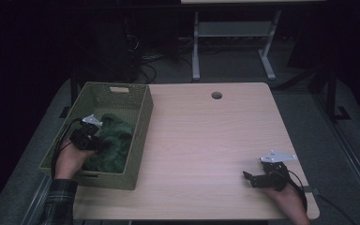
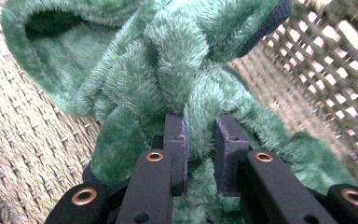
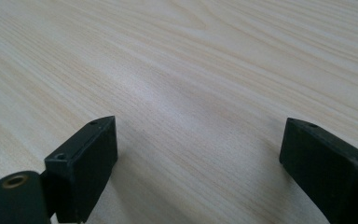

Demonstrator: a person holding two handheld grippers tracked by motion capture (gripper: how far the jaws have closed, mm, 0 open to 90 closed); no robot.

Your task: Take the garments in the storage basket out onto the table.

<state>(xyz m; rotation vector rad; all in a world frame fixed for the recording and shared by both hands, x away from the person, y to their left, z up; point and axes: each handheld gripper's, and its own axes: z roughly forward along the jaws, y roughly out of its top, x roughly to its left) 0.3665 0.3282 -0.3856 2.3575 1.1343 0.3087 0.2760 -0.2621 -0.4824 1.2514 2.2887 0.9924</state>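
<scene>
Black left tongs (image 2: 200,135) pinch a fold of the green plush fabric (image 2: 168,70), pads pressing into the fur on both sides. That fabric lies bunched inside the woven olive basket (image 1: 140,101), which stands at the left edge of the table (image 1: 206,136); its weave shows beside the fur in the left gripper view. Well apart, near the table's right front corner, the right tongs (image 3: 198,149) stand wide with nothing between them, low over bare light wood.

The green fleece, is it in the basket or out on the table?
In: the green fleece lies bunched inside the woven basket.
</scene>
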